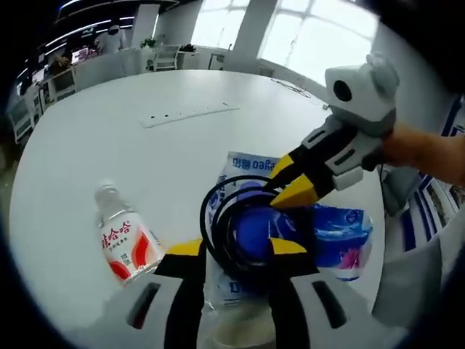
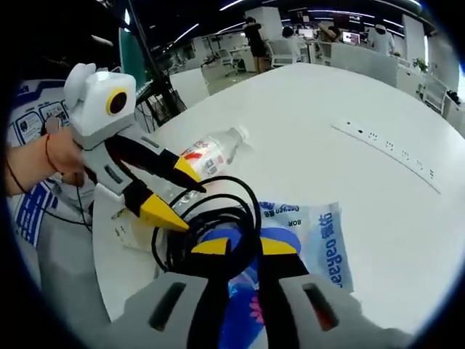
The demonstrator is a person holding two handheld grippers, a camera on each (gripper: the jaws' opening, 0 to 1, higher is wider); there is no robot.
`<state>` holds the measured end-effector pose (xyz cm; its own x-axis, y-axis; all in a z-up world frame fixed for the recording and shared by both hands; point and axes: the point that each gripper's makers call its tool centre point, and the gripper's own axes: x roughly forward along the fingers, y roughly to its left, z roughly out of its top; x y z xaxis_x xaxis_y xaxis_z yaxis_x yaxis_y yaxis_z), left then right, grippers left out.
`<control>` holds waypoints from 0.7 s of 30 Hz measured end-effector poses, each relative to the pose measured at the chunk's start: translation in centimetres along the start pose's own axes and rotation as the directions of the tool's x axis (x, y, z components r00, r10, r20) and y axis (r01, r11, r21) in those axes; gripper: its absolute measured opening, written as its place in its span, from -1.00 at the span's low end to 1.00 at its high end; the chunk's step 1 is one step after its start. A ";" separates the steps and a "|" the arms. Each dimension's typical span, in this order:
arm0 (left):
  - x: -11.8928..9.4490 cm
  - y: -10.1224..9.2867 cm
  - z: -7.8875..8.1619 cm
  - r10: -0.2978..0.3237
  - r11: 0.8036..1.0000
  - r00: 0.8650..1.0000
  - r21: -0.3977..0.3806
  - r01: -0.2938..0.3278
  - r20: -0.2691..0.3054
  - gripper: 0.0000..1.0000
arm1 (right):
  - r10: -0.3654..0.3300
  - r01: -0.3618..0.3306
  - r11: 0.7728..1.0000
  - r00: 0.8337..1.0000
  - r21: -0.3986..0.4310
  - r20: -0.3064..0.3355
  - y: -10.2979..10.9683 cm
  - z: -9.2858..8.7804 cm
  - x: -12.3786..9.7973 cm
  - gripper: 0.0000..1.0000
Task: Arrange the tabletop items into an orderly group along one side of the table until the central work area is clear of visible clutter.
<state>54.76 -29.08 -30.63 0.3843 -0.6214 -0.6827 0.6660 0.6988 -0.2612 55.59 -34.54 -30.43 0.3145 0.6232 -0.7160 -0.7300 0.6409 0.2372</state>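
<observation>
- Grippers: left gripper (image 1: 234,249) and right gripper (image 2: 243,247), jaws apart around a black cable coil (image 1: 231,240).
- Coil lies on a blue packet (image 2: 320,240) on the white desk (image 1: 109,138).
- Water bottle (image 1: 125,238) lies beside them.

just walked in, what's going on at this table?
A person holds a two-jaw tool in each hand over a round white table. Both the left tool and the right tool are at a coiled black cable lying on a blue-and-white packet. Whether either jaw pair has closed on the cable is unclear. A water bottle lies on its side beside the packet, and a white power strip sits farther out.
</observation>
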 end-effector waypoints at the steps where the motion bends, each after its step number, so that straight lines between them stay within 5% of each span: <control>1: 0.0 0.1 0.1 0.010 1.000 1.000 0.001 -0.010 0.002 -0.45 | -0.006 0.006 1.000 1.000 0.006 0.000 -0.1 0.0 0.0 -0.79; 8: 0.0 1.0 -0.2 0.062 0.998 0.998 0.007 -0.062 -0.015 -0.77 | -0.039 0.038 0.997 0.999 0.060 0.018 -0.6 0.1 -0.1 -0.91; 16: 0.1 1.2 -0.4 0.095 0.995 0.995 0.032 -0.094 -0.038 -0.82 | -0.047 0.043 0.993 0.998 0.112 0.034 -0.4 0.3 -0.1 -0.96; 21: -0.3 1.3 -0.2 0.094 0.995 0.995 -0.036 -0.094 -0.026 -0.89 | -0.052 0.042 0.987 0.997 0.158 0.056 -0.5 0.7 -0.5 -1.00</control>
<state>55.37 -27.91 -30.96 0.4280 -0.5438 -0.7219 0.6035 0.7665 -0.2197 56.22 -34.85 -29.77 0.3851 0.6133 -0.6896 -0.6109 0.7295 0.3077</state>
